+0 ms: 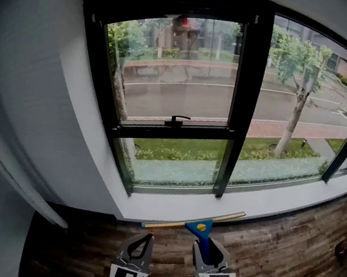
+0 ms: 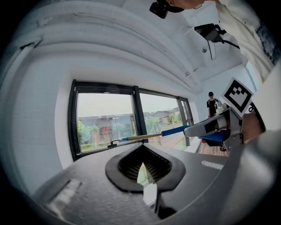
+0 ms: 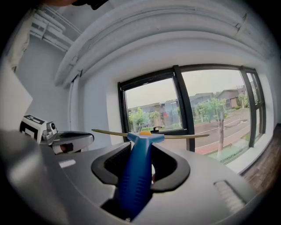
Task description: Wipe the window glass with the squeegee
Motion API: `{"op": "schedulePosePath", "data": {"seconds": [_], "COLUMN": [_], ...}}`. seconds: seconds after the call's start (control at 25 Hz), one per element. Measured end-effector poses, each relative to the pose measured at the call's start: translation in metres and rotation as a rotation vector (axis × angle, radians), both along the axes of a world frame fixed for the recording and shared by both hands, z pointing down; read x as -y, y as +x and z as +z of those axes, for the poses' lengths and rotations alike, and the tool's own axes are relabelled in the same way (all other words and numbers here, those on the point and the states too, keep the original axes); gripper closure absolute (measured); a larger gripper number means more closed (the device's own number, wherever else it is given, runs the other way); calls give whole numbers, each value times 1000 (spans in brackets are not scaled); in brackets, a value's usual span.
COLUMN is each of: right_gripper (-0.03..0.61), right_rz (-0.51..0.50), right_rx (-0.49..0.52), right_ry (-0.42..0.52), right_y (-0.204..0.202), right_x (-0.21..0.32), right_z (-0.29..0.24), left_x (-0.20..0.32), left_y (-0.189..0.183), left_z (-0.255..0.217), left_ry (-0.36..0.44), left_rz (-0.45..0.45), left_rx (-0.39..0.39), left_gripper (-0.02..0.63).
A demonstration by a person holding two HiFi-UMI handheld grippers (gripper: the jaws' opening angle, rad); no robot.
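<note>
The window [image 1: 183, 71], black-framed with a thick upright bar between its panes, filled most of the head view. Only that view showed the white sill [image 1: 280, 202] under the window and the dark wooden floor [image 1: 284, 261] below that. The left gripper view alone showed a person [image 2: 211, 105] standing far off, past the window's right end.

Below the window and over the floor, the right gripper [image 1: 208, 246] pinched the blue handle of the squeegee [image 1: 199, 227]. Its own view showed the ribbed pads [image 3: 169, 165] pressed on either side of the squeegee's [image 3: 138, 171] handle. The thin blade lay crosswise, level with the window's lower frame. In the head view the blade ran along the sill's front edge, well short of the glass.

The left gripper [image 1: 144, 237], also below the window, hung just beside the right one. Its own view showed the left gripper [image 2: 142, 169] with its jaws drawn together and nothing between them, and the squeegee [image 2: 149, 136] crossing before the window.

A small black latch handle [image 1: 176, 119] sat on the window's middle crossbar.
</note>
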State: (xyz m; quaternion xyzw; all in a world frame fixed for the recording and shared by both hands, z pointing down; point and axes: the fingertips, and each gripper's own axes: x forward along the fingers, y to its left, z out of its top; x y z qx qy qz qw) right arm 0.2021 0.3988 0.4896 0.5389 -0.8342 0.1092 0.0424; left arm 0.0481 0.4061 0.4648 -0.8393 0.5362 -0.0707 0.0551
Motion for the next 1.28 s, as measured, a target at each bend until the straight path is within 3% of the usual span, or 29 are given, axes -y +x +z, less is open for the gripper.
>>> {"op": "schedulePosePath", "data": {"seconds": [0.52,0.76,1.04,1.28], "right_gripper": [430,430,430,430], "right_rz": [-27,-56,-76,-46], "right_rx": [-11,19,21,-22], "right_ry": [61,43,31,81], "right_y": [21,13,-25,-62], "right_x": [9,46,155,314], "right_z": [-20,-10,16,5], "left_x": [22,51,155,327], "left_y": [33,20,-18,-54], "left_z": [-6,11,39,31], "left_ry": [35,0,-28,16], "left_rz": [18,-12,-37,-8], "left_rx": [-28,-18,-17,-46], "left_gripper": [614,614,614,614]}}
